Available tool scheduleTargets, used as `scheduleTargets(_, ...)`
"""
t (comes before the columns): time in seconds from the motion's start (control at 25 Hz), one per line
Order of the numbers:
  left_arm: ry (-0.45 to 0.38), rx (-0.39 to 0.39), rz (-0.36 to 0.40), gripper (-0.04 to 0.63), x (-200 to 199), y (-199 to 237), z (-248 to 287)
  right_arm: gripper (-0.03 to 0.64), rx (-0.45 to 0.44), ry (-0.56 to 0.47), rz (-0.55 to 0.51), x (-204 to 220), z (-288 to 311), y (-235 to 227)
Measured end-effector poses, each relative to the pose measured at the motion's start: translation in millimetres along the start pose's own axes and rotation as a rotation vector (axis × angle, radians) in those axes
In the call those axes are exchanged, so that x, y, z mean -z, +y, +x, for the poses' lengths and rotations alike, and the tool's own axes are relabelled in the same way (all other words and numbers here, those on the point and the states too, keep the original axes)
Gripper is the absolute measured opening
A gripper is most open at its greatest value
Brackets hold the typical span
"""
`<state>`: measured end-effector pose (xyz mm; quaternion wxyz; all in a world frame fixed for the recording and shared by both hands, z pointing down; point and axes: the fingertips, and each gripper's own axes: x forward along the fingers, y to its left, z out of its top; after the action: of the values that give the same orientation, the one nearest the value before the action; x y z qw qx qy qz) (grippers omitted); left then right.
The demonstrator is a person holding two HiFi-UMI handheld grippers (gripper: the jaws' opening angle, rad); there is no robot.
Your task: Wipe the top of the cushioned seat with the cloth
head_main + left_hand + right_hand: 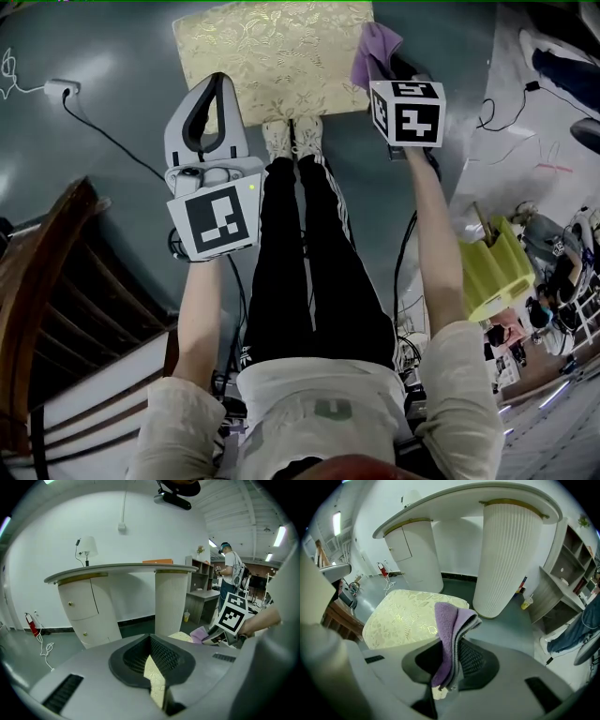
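The right hand-held gripper (449,667) is clenched on the folded purple cloth (451,625), holding it ready to wipe the cushioned seat (408,616) just ahead and below, while the left hand-held gripper (157,681), closed on nothing, hangs clear alongside.

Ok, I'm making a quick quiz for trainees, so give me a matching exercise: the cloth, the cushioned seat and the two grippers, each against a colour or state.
Things:
1. cloth
2. cushioned seat
3. left gripper
4. right gripper

Colour or state:
A. jaws together, nothing between them
B. purple
C. jaws shut on the cloth
D. pale gold with a leaf pattern

Pairs: 1-B, 2-D, 3-A, 4-C
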<state>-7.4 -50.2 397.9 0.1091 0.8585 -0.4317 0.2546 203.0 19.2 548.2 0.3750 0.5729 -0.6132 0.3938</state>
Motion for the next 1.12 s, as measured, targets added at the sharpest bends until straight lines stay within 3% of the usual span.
scheduleTargets(0.48,-0.003,0.004,0.002,0.006,1,-3,2,0.089,0.111,0.046,-0.002,13,4,-34)
scheduleTargets(1.12,0.003,-0.010,-0.002,0.006,4,-3,-1,0.089,0.123,0.048,0.037,14,4,-39)
